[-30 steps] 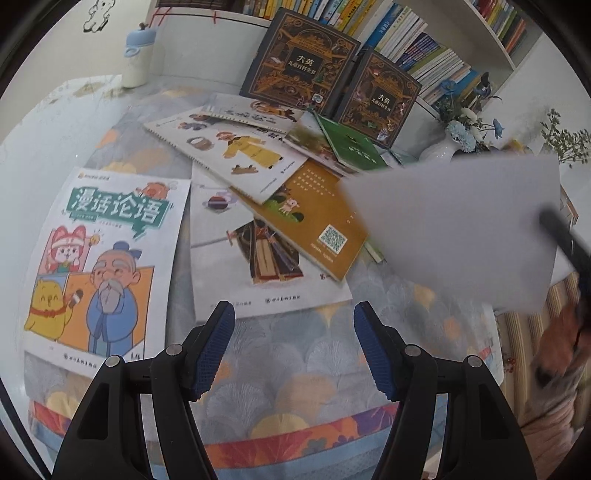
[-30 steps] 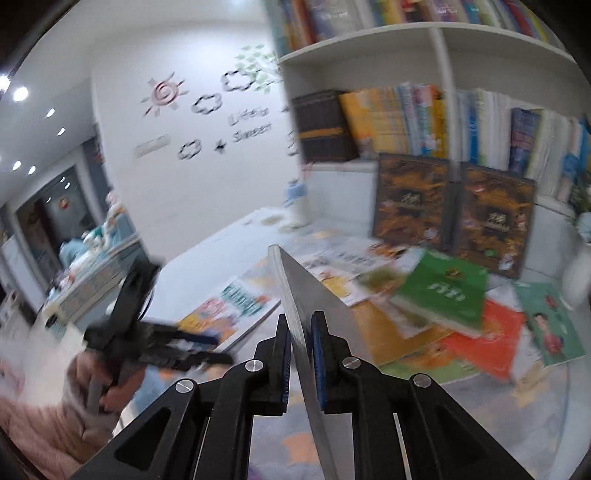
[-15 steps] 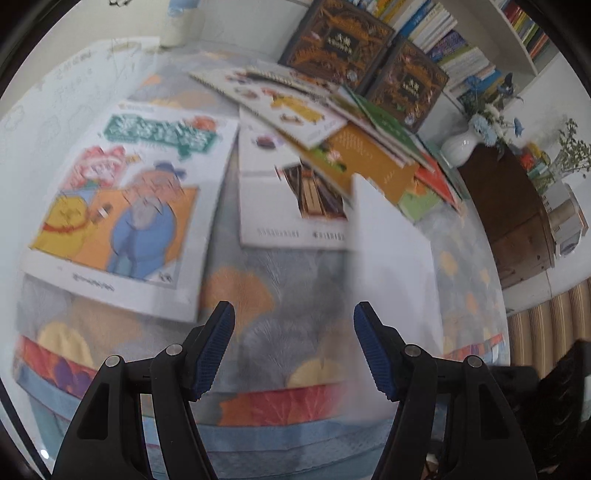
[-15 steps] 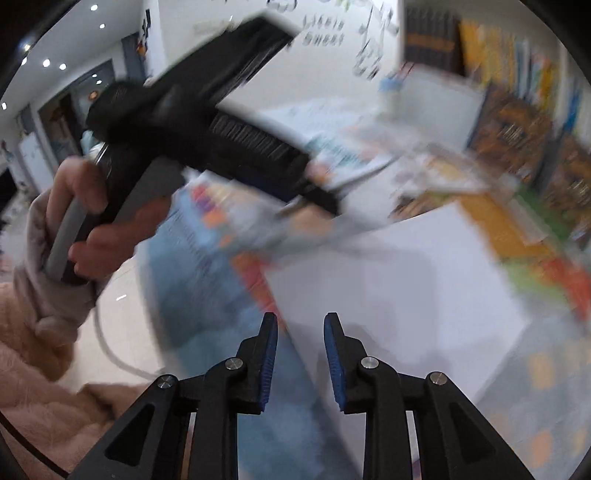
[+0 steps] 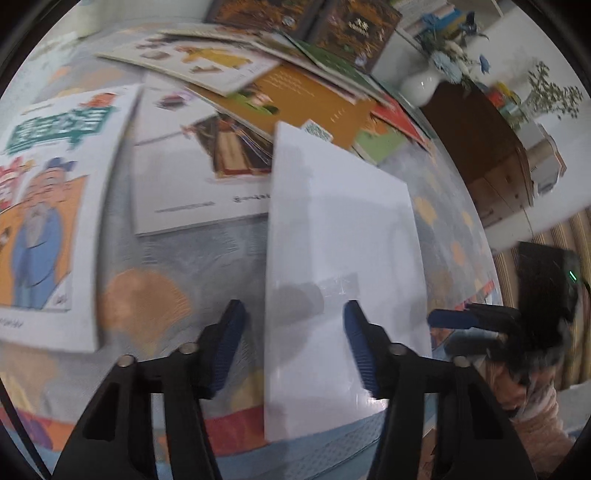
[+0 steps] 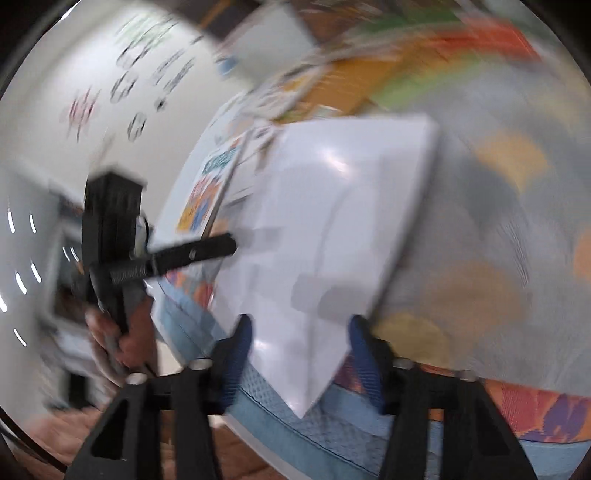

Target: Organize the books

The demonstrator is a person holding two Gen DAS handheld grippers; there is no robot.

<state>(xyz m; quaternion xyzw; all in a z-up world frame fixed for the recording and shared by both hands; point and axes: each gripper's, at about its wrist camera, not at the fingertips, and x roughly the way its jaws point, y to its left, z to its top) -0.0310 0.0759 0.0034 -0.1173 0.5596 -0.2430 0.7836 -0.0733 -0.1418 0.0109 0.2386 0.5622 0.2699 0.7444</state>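
Note:
A plain white book lies flat on the patterned tablecloth near the table's front edge; it also shows in the blurred right wrist view. My left gripper is open and hovers over its near end. My right gripper is open just above the book's near corner; it also shows at the right in the left wrist view. Picture books lie spread behind: a cartoon-cover book, a white book with a robed figure, an orange book.
Two dark hardcover books lean at the back of the table. A white vase with blue flowers and a brown cabinet stand at the right. The tablecloth edge runs close in front.
The right gripper, shut on the white book a second ago, has opened and let it go. The book now lies flat on the table. The left gripper has moved over it.

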